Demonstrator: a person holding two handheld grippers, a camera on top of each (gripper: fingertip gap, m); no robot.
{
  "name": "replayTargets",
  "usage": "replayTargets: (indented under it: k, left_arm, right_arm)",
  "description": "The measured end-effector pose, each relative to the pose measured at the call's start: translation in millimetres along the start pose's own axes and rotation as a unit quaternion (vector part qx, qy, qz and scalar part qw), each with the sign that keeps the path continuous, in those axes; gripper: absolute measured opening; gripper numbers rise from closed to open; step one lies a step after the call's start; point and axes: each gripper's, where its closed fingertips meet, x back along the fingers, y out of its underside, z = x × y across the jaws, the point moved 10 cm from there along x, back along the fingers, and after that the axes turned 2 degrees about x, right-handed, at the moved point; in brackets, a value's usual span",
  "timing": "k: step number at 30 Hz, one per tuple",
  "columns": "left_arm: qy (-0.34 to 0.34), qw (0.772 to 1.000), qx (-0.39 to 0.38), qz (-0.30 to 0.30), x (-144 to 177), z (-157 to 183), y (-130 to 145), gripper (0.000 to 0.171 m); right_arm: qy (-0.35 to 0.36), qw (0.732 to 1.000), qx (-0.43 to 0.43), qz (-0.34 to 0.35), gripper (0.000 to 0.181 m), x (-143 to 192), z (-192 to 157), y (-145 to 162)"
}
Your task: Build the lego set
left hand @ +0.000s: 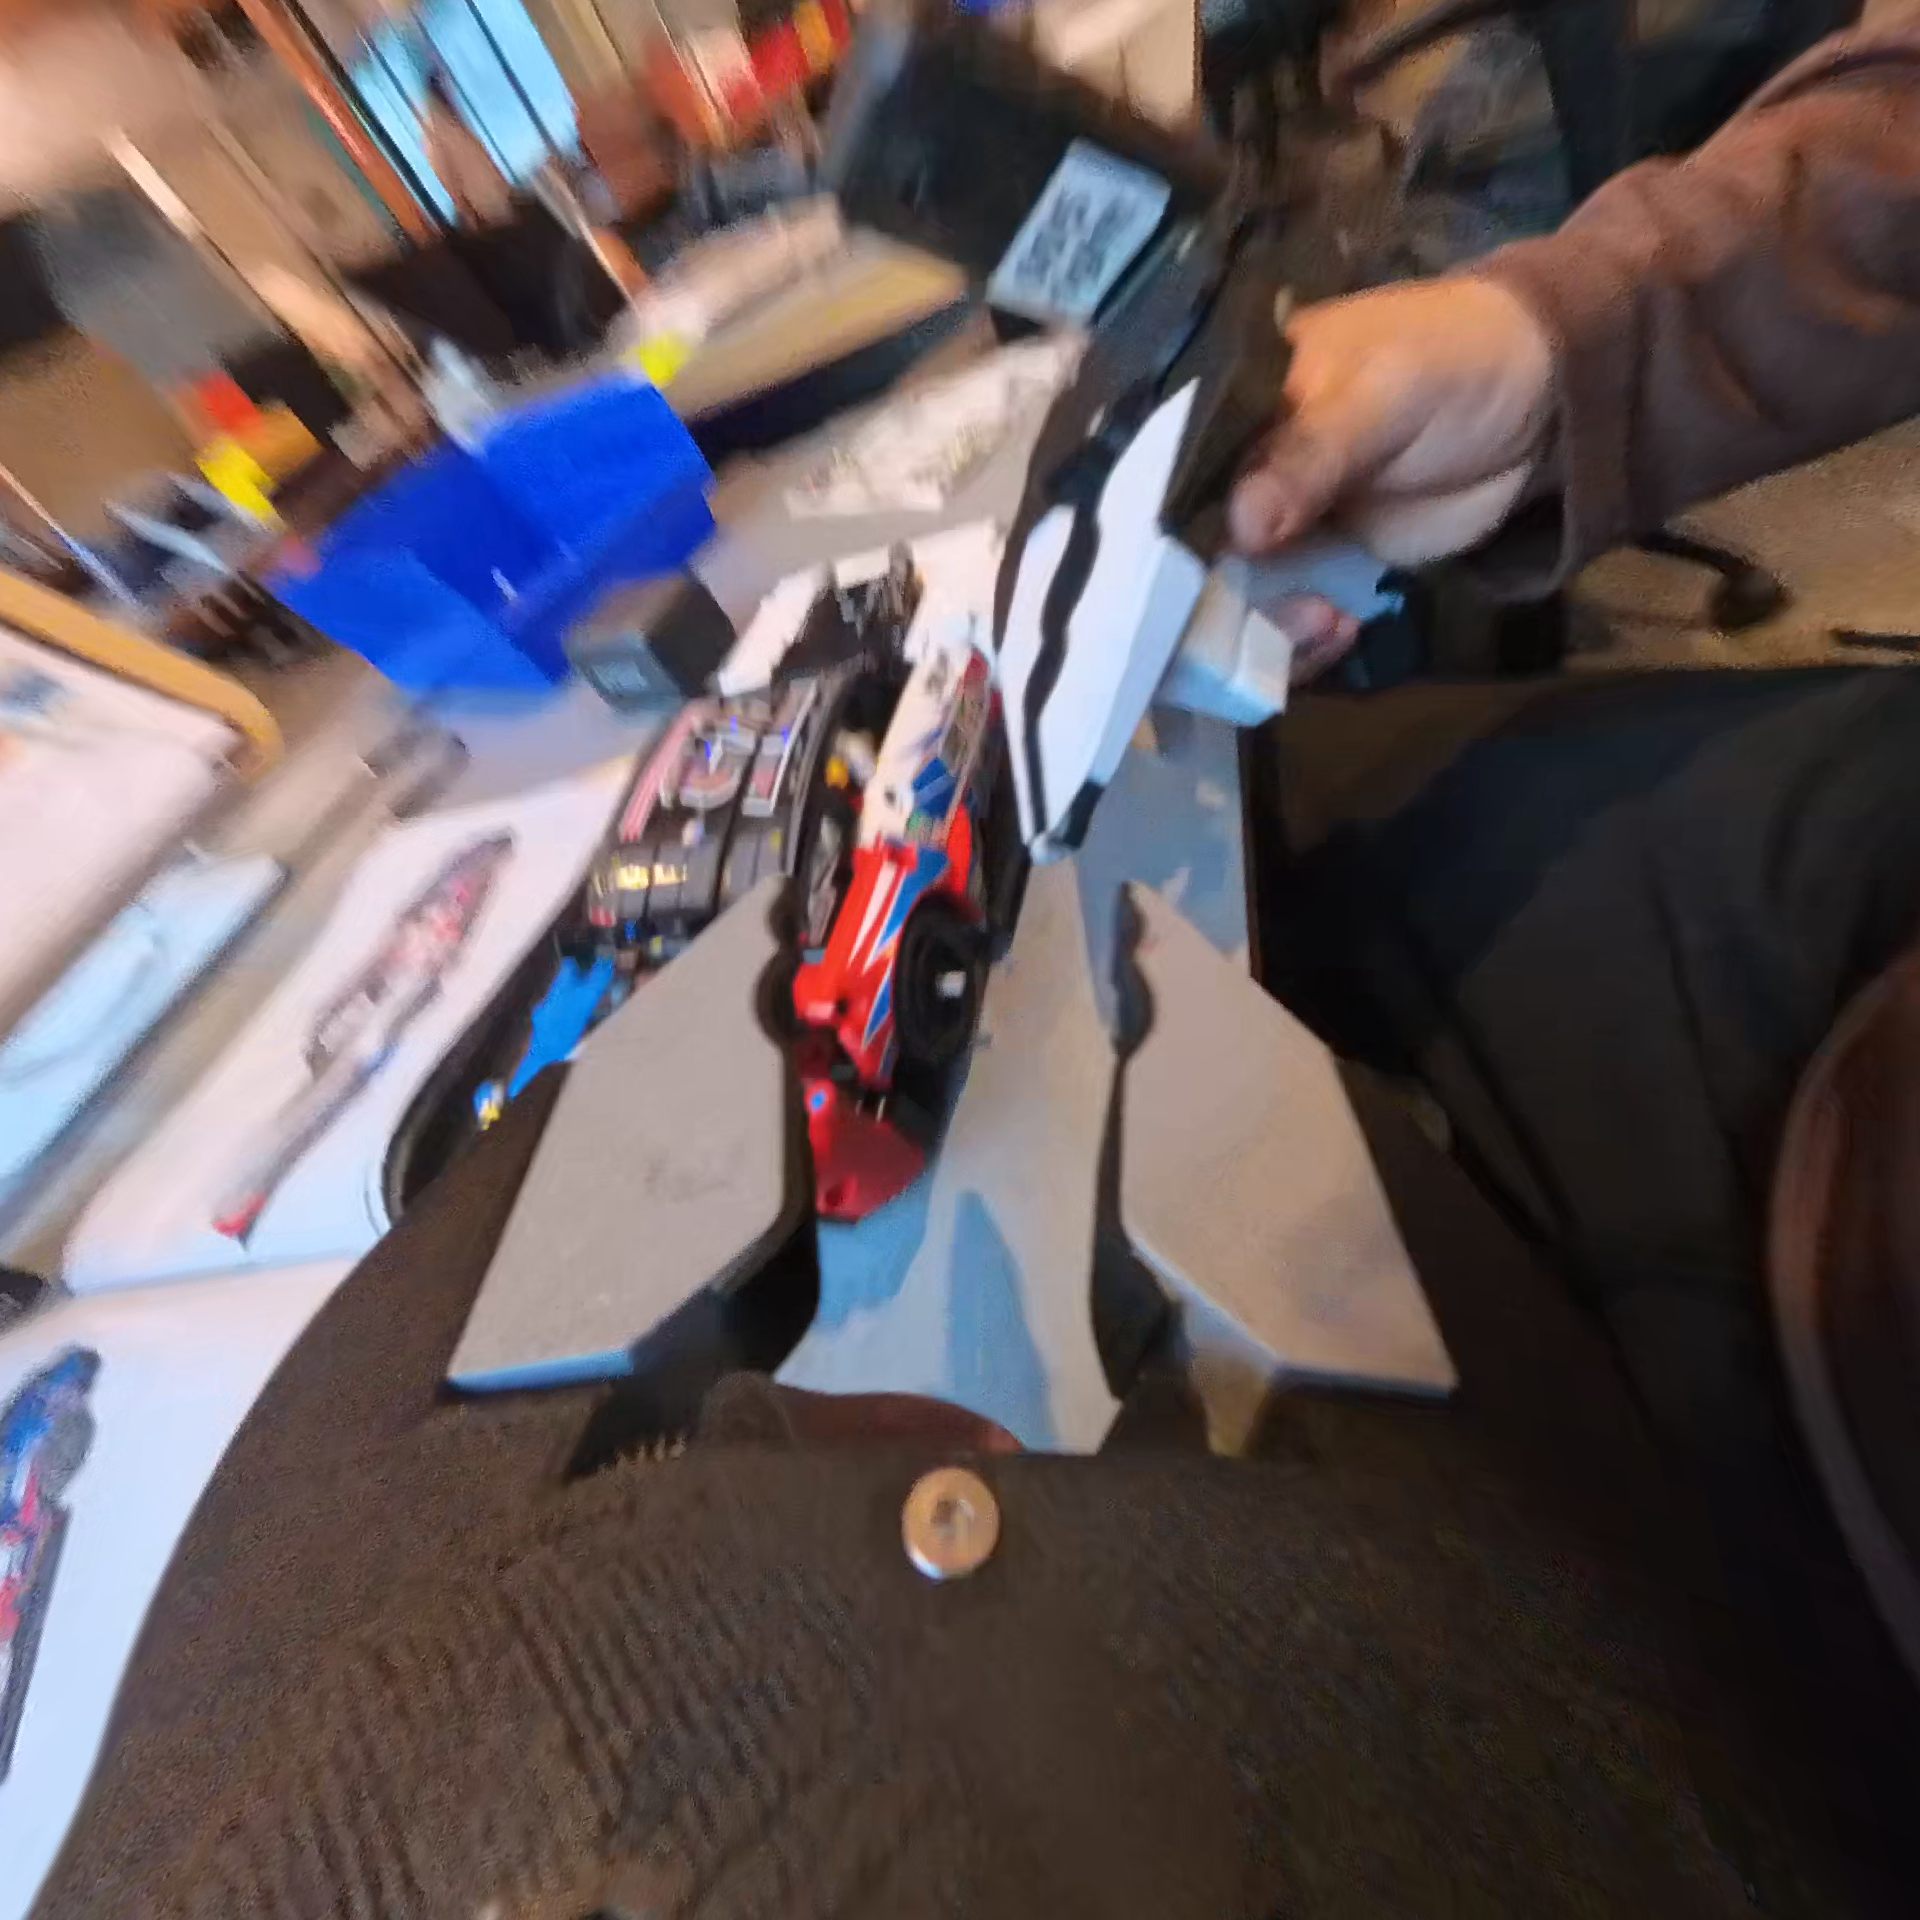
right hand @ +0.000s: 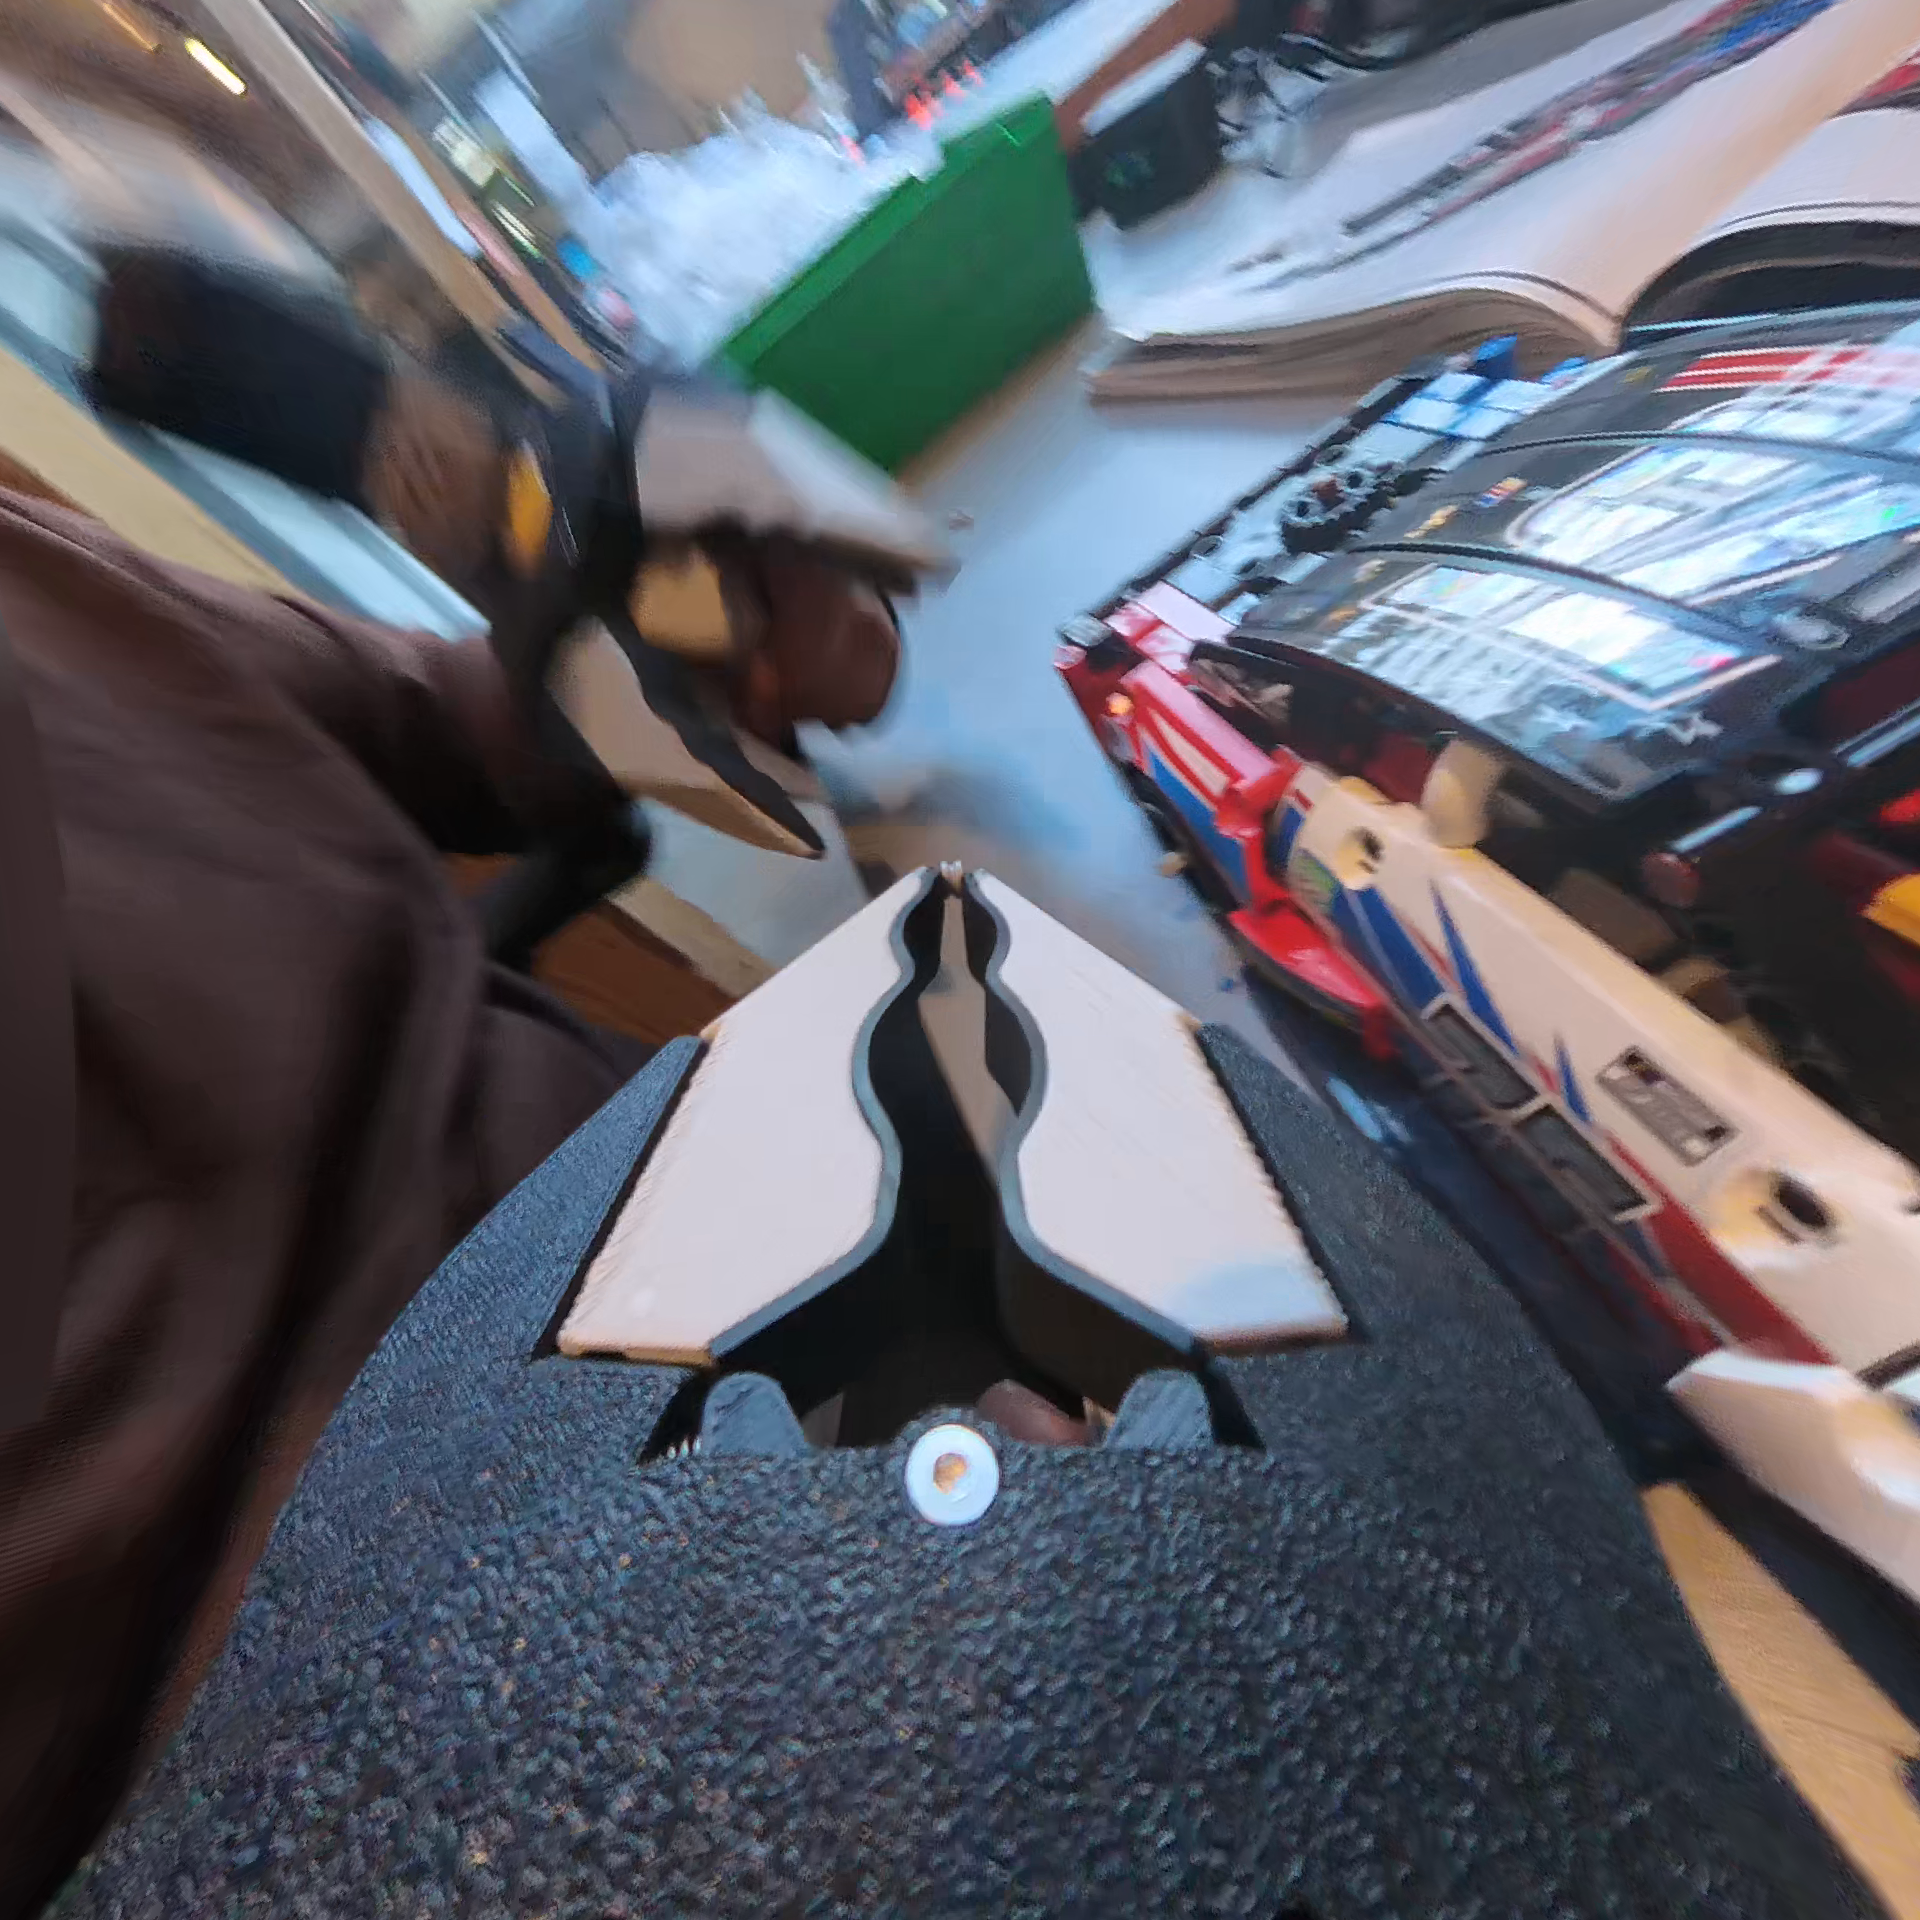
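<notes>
A LEGO car (left hand: 904, 935) with red, white and blue panels lies on the grey table (left hand: 1174, 810), beside a darker black car body (left hand: 717, 821). My left gripper (left hand: 948, 904) is open and empty, and the car's red end shows between its fingers; I cannot tell if they touch it. My right gripper (right hand: 951, 881) is shut, with a tiny pale speck at its tips that I cannot identify. It shows in the left wrist view (left hand: 1049, 831) just right of the car, held by a hand (left hand: 1403, 436). The car (right hand: 1455, 987) lies to its right. The left gripper (right hand: 873, 707) is blurred.
A blue bin (left hand: 499, 540) stands at the back left. An open instruction booklet (left hand: 343, 987) lies left of the cars and also shows in the right wrist view (right hand: 1455, 260). A green bin (right hand: 935, 301) stands behind. A brown sleeve (right hand: 208, 935) fills the left. Left and right tips are no more than a few centimetres apart.
</notes>
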Motion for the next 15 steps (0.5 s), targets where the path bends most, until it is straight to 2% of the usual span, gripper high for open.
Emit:
replayTargets:
  k: [1,4,6,8,9,11,15]
  left_arm:
    - [0.013,0.999,0.023,-0.033,2,-13,-1,0.066]
    - [0.057,0.994,0.071,-0.061,7,-47,-5,0.079]
    - [0.064,0.993,0.066,-0.075,3,-63,-6,0.090]
    - [0.040,0.994,0.047,-0.094,-6,-76,-2,0.088]
    - [0.050,0.991,0.048,-0.113,-11,-78,0,0.091]
    - [0.094,0.985,0.055,-0.135,-20,-72,3,0.108]
    - [0.092,0.985,0.021,-0.141,-31,-59,9,0.107]
  right_arm:
    - [0.014,1.000,0.014,-0.010,0.000,-3,1,0]
    - [0.050,0.996,0.061,-0.040,0.000,-11,1,0]
    - [0.067,0.991,0.099,-0.053,0.000,-15,1,-1]
    - [0.079,0.986,0.130,-0.062,0.000,-19,1,-1]
    - [0.090,0.984,0.140,-0.066,0.000,-20,3,0]
    - [0.111,0.981,0.144,-0.070,0.000,-22,6,0]
    - [0.143,0.977,0.146,-0.065,0.000,-23,7,2]
